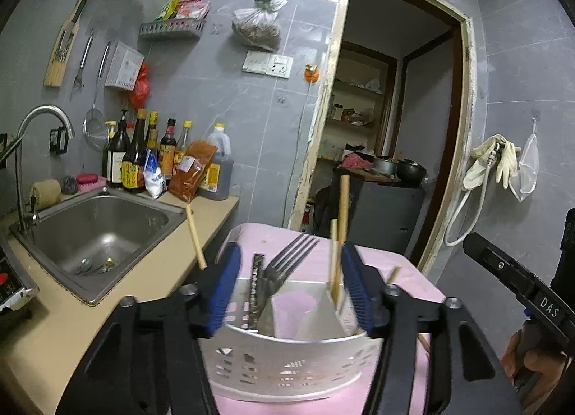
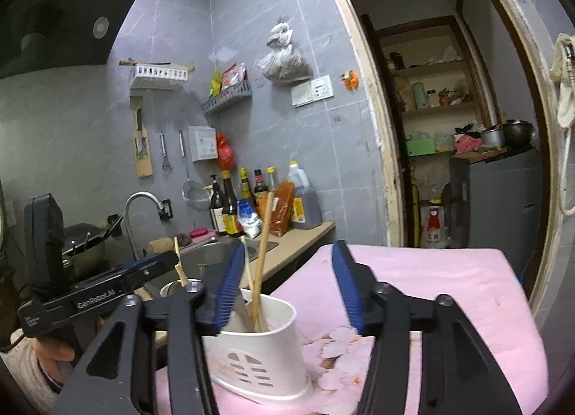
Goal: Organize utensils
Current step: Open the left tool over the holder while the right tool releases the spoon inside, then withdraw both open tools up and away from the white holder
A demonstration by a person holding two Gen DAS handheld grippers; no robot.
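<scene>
Grey tiled walls (image 1: 521,66), steel sink (image 1: 97,224), and an open doorway (image 1: 395,109) to perhaps a pantry.

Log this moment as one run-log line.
left gripper: open | right gripper: open | white utensil caddy: forks, chopsticks inside | on pink cloth

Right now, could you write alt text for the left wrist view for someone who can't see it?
An open hand-held gripper straddles a white utensil caddy holding a fork and chopsticks on a pink cloth. A steel sink and sauce bottles stand left.
</scene>
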